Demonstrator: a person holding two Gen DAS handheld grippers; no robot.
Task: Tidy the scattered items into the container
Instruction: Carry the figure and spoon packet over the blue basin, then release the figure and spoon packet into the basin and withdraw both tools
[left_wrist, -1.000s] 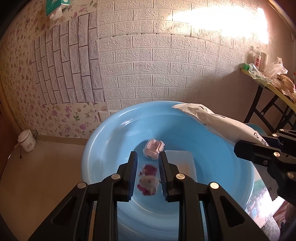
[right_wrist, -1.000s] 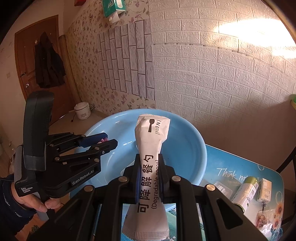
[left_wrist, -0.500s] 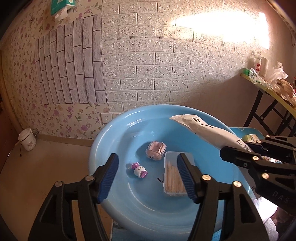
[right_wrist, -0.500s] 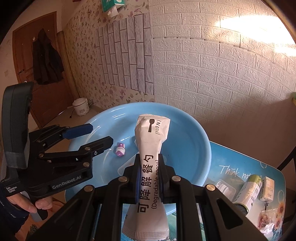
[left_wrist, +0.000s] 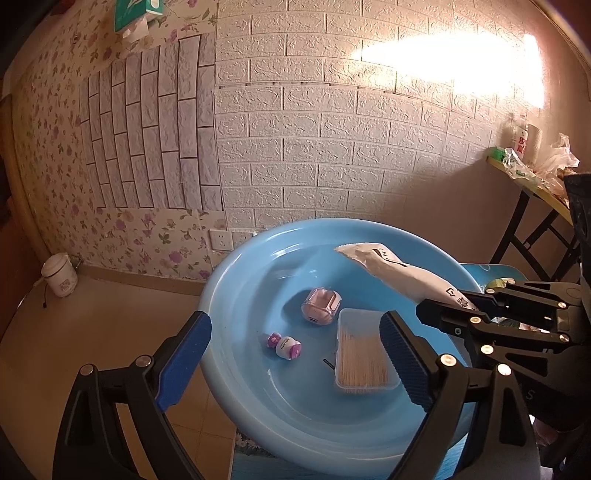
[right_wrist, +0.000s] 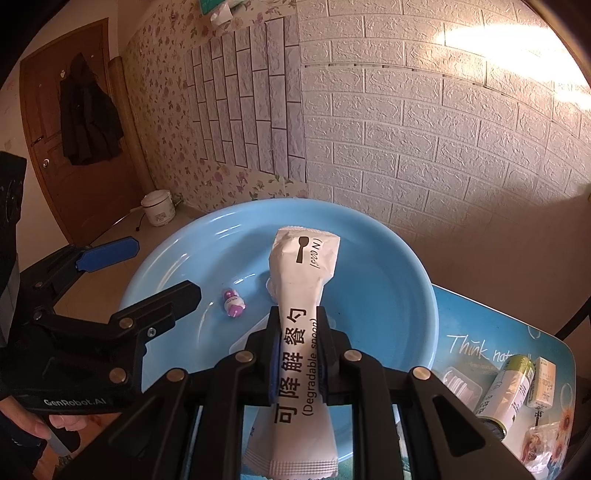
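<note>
1. Right wrist view: my right gripper (right_wrist: 297, 350) pinches the white degradable-spoon sachet (right_wrist: 301, 295) at mid-length, pads pressed on its sides.
2. Sachet's long axis runs straight ahead along the fingers; its sealed far end hangs over the blue basin (right_wrist: 388, 258), its near end hangs outside the basin's near rim. I judge release needs the whole sachet carried further over the bowl.
3. Left gripper (left_wrist: 295, 354): jaws have just been opening and stand spread, nothing between the pads. The small pink-capped bottle (left_wrist: 284, 345) lies on the basin floor beyond them.
4. Also on the basin floor: pink clear case (left_wrist: 320, 306), clear toothpick box (left_wrist: 364, 360).
5. Right of the basin, on the printed mat (right_wrist: 480, 332): green can (right_wrist: 506, 391) and small packets, untidied.
6. Hard to read: bottle label; the mat items are cut off at the frame edge.
</note>
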